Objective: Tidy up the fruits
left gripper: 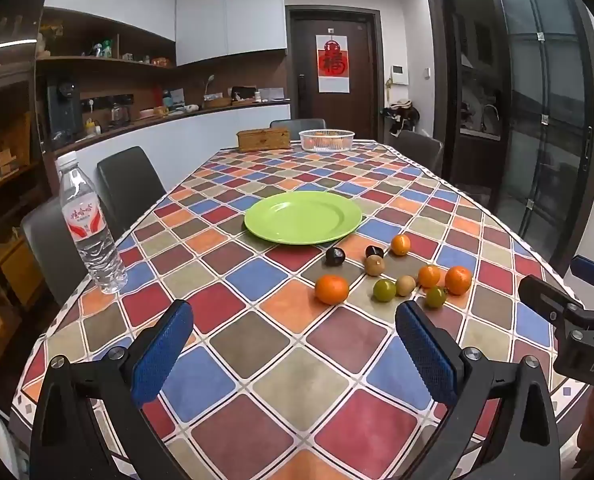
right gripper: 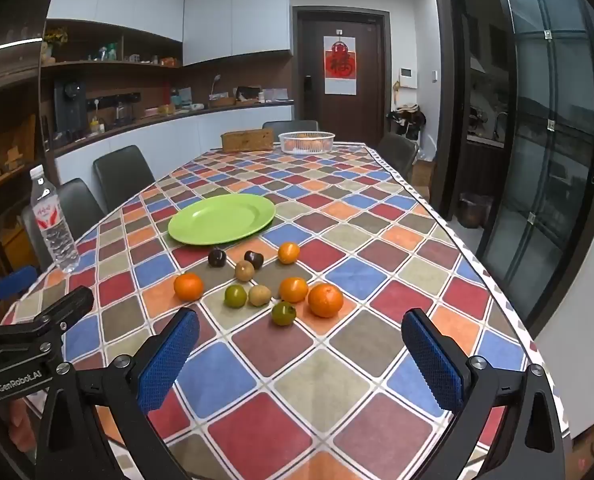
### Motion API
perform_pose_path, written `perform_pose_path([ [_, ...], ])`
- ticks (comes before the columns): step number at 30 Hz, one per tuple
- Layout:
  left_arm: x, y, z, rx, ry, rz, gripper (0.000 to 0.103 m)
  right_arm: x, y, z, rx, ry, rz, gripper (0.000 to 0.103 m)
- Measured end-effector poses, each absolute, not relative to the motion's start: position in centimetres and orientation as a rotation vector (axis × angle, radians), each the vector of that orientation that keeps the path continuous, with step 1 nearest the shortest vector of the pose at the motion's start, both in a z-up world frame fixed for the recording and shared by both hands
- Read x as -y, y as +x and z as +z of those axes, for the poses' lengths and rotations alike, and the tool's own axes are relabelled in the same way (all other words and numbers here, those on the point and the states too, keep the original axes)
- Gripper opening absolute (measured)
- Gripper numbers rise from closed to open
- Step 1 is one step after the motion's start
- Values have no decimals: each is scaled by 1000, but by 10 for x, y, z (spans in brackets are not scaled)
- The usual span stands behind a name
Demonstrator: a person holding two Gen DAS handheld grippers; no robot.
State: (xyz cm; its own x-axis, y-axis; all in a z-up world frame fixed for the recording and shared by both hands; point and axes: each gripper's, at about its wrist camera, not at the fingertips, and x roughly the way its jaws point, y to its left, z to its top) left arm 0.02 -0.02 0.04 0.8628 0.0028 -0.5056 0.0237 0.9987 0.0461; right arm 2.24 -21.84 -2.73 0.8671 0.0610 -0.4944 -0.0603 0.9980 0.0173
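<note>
Checkered table (left gripper: 281, 364) w/ green plate (left gripper: 303, 217), kitchen

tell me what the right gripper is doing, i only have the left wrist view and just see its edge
Observer: The right gripper is wide open, with nothing between its jaws, hanging above the table.
Operator: which fruit sits closest in front of it
Observer: A green fruit lies nearest, just ahead of the gap between the jaws, with the large orange right beside it.
</note>
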Motion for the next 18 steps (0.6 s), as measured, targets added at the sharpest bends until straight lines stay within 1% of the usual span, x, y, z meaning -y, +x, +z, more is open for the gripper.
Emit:
perform_pose_path([
  [18,3,-7,7,-506,61,1,103,220,19,-25,-500,3,62,102],
])
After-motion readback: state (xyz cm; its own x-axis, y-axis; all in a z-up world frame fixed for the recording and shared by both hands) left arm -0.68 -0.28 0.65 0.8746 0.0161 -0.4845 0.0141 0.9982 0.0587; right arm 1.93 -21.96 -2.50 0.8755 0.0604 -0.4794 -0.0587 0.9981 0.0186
